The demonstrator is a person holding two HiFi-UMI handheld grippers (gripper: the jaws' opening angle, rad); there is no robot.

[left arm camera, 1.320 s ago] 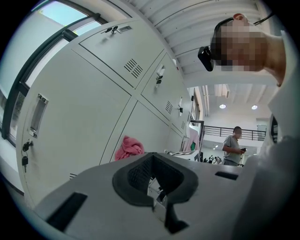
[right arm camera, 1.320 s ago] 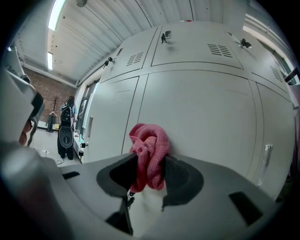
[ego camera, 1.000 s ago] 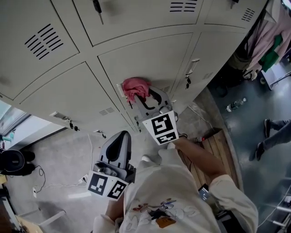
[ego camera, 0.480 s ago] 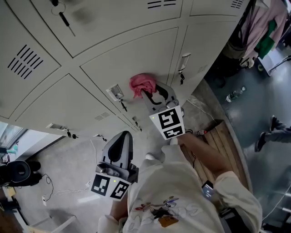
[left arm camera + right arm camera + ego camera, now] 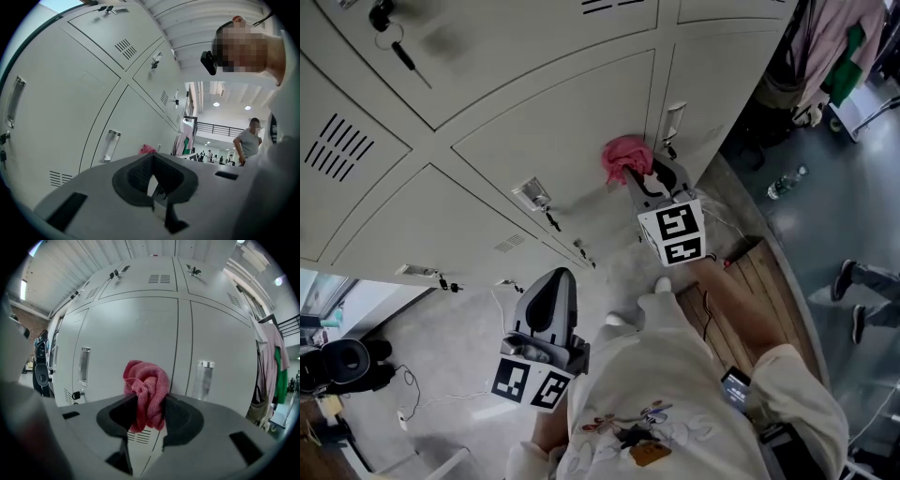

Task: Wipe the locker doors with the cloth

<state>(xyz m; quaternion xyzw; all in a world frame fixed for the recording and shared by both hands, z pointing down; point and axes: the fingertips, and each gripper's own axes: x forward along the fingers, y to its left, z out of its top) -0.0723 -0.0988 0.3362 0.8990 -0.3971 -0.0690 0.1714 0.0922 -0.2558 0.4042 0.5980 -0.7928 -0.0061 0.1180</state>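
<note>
- pink cloth (image 5: 625, 157) is sitting bunched in the right claw (image 5: 645, 180), whose jaws are clamping it, apparently pressing on a locker door (image 5: 562, 117)
- left claw (image 5: 551, 298) is hanging low, jaws together, gripping nothing
- wiping is looking mid-way; no marks are showing which doors are done

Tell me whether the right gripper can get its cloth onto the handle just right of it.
Probably yes: the right gripper, shut on the cloth, is at the doors, and the handle is on the next door with nothing between.
</note>
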